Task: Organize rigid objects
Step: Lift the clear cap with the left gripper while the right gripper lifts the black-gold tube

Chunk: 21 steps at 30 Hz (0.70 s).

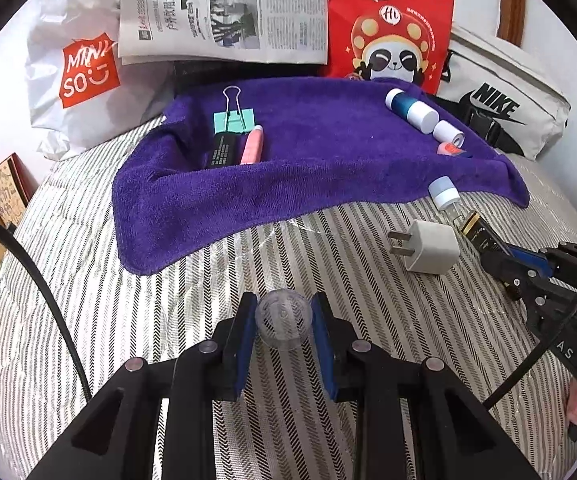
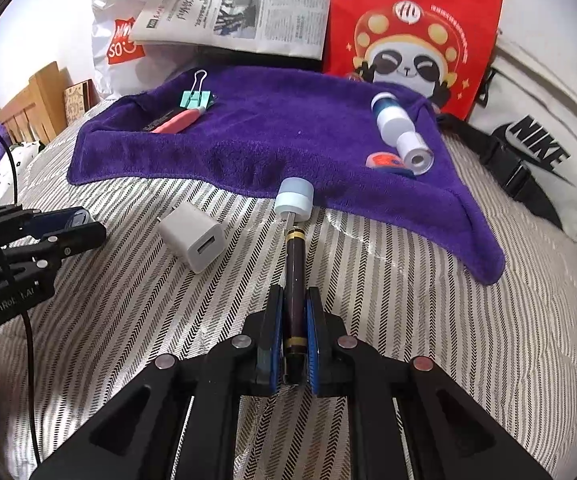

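My left gripper (image 1: 283, 308) is shut on a small clear plastic cap (image 1: 283, 322) above the striped bed. My right gripper (image 2: 292, 300) is shut on a dark pen (image 2: 293, 280) with gold rings; it also shows in the left wrist view (image 1: 478, 232). A white charger plug (image 1: 428, 246) (image 2: 196, 240) and a small pale-blue capped vial (image 1: 444, 194) (image 2: 294, 198) lie on the bed. On the purple towel (image 1: 308, 160) (image 2: 288, 136) lie a mint binder clip (image 1: 234, 118), a black tube (image 1: 220, 150), a pink pen (image 1: 253, 145), a blue-and-white bottle (image 1: 410, 110) and a white roll (image 1: 448, 132).
A newspaper (image 1: 224, 12), a red panda bag (image 1: 392, 28), a white Miniso bag (image 1: 76, 72) and a Nike bag (image 1: 504, 112) stand behind the towel. An orange round item (image 2: 384, 160) lies by the white roll. A wooden headboard (image 2: 36, 100) is at the left.
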Each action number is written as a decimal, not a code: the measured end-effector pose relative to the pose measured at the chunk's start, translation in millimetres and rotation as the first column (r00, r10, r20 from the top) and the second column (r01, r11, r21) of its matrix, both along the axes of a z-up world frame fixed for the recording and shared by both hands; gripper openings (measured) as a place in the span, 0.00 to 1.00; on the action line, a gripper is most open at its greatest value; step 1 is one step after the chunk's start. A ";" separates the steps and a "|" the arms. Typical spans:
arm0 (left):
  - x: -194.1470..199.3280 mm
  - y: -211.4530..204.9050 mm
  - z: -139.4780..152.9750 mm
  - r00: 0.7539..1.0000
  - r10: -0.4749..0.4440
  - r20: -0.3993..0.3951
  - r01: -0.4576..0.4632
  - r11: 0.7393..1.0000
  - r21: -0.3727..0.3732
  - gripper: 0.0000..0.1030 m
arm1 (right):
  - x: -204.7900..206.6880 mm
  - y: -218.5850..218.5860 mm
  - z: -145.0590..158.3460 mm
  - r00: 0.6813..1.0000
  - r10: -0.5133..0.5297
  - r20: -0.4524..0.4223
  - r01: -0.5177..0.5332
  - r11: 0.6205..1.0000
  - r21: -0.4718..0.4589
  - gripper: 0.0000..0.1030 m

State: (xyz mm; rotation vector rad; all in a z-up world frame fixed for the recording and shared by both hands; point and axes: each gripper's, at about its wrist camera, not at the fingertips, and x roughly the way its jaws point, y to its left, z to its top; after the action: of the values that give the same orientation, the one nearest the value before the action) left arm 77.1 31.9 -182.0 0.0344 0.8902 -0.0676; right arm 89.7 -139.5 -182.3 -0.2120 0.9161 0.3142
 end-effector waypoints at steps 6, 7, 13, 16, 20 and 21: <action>0.1 0.2 0.1 1.000 0.002 0.001 -0.002 1.000 -0.005 0.26 | -0.4 0.4 -0.4 1.000 0.000 0.003 0.000 1.000 0.005 0.11; 0.1 0.0 -0.1 1.000 0.002 0.001 -0.002 1.000 -0.008 0.26 | -0.3 0.1 -0.6 1.000 -0.001 0.003 0.001 1.000 0.008 0.11; 0.1 1.9 -0.2 1.000 0.002 0.001 -0.002 1.000 -0.023 0.26 | 0.0 -2.5 -2.1 1.000 -0.002 0.001 0.002 1.000 0.020 0.11; 0.6 2.4 -0.4 1.000 0.002 0.001 -0.002 1.000 -0.028 0.27 | 0.1 -2.3 -2.3 1.000 -0.001 0.003 0.001 1.000 0.015 0.11; 0.3 2.3 -0.6 1.000 -0.001 0.002 0.001 1.000 -0.022 0.28 | 0.2 -2.7 -2.2 1.000 -0.002 0.000 0.002 1.000 0.024 0.11; 0.0 1.8 -0.7 1.000 -0.002 0.002 0.002 1.000 -0.020 0.29 | 0.2 -2.8 -2.2 1.000 -0.002 0.000 0.002 1.000 0.025 0.11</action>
State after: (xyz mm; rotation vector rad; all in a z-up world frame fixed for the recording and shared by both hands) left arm 77.1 33.7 -182.7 0.0163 0.8876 -0.0785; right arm 89.9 -142.3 -184.5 -0.1883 0.9118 0.3237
